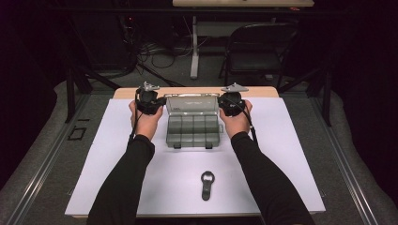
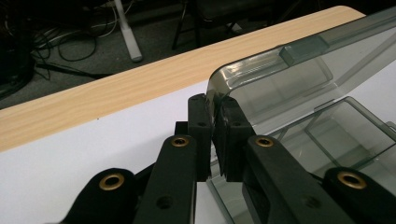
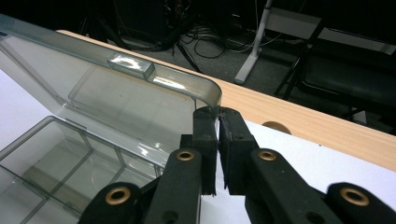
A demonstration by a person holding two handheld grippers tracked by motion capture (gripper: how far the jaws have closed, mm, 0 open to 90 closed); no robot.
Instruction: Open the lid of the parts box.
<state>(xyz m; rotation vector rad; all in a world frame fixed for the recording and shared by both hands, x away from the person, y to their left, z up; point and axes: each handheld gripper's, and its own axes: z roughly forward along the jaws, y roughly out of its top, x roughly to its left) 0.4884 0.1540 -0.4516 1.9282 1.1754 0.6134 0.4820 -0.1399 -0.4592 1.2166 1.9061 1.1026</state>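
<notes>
A clear compartment box [image 1: 193, 127] sits on the white sheet [image 1: 141, 187] at the far middle of the table [image 1: 126, 92], its lid [image 1: 192, 104] standing open and leaning back. The left gripper [image 2: 212, 100] has its jaws pinched on the lid's left edge near the top corner, and the right gripper [image 3: 218, 112] is clamped on the opposite edge in the same way (thin plastic sandwiched between the pads in both gripper views). So the step in hand looks like swinging the lid, most likely down to close it, though opening it further cannot be ruled out. The next move calls for both hands turning together about the rear hinge at an even pace, so the lid does not twist or slip. A black opener [image 1: 206, 184] lies near the front edge, well apart from the box.
</notes>
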